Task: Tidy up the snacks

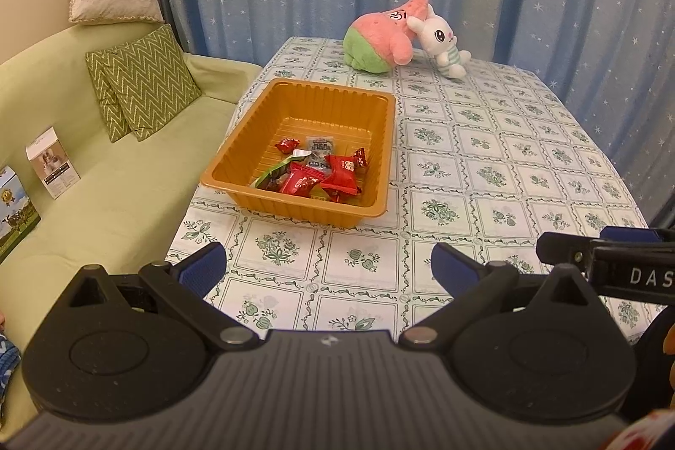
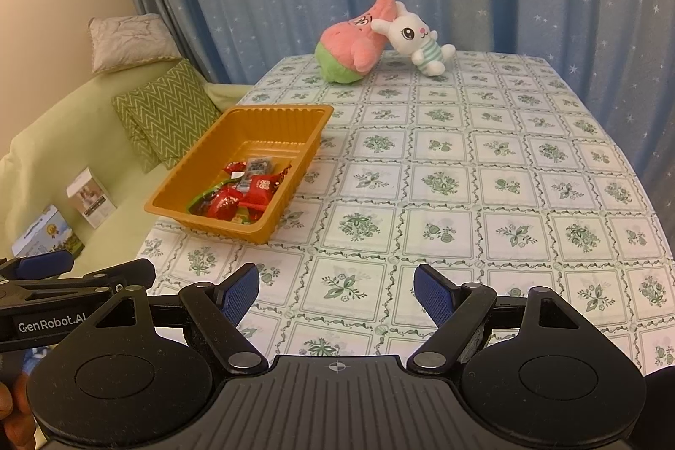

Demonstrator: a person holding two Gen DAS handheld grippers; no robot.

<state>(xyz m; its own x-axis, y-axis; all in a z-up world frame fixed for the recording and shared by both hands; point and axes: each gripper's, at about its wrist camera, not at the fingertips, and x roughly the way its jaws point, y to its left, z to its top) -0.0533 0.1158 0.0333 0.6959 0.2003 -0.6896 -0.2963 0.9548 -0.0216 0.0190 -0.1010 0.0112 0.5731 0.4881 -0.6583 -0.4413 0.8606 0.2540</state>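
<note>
An orange plastic tray (image 1: 236,171) stands on the table's left side and holds several wrapped snacks (image 1: 320,176), mostly red packets. It also shows in the right wrist view (image 2: 295,121) with the snacks (image 2: 240,192) inside. My left gripper (image 1: 329,268) is open and empty, low over the tablecloth in front of the tray. My right gripper (image 2: 335,292) is open and empty, over the table to the right of the tray. Each gripper shows at the other view's edge.
A table with a green floral tablecloth (image 2: 464,171). A pink-green plush (image 1: 379,36) and a white bunny plush (image 1: 443,45) lie at the far edge. A green sofa (image 1: 105,197) with cushions and small boxes stands left of the table. Blue curtains hang behind.
</note>
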